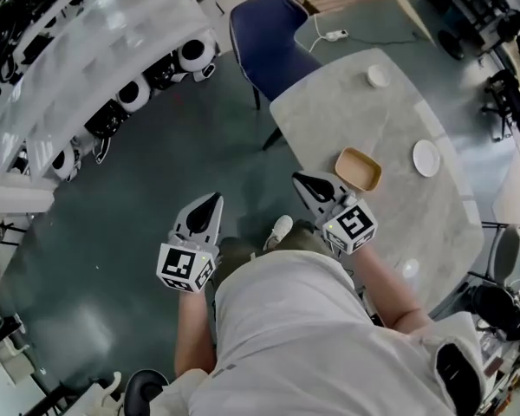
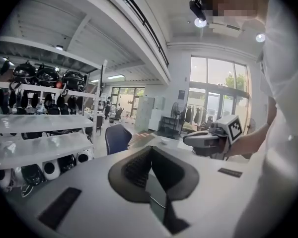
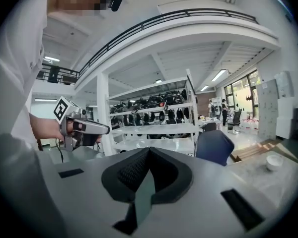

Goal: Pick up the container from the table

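The container [image 1: 358,169] is a shallow tan dish that lies on the marble table [image 1: 390,120] near its near-left edge. My right gripper [image 1: 300,178] hovers at that table edge, just left of the dish and apart from it, with its jaws together and nothing held. Over the dark floor my left gripper [image 1: 215,197] is also shut and empty, well left of the table. The left gripper view shows the closed jaws of the left gripper [image 2: 150,150] and the right gripper [image 2: 188,139] beside them. The right gripper view shows the closed right gripper [image 3: 148,151] and the left gripper [image 3: 107,129]. Neither gripper view shows the dish.
A white plate [image 1: 425,157] and a small white bowl [image 1: 378,76] also sit on the table. A blue chair [image 1: 264,33] stands at the table's far-left corner. White shelves [image 1: 95,50] with helmets line the left side. Dark floor [image 1: 156,172] lies between them.
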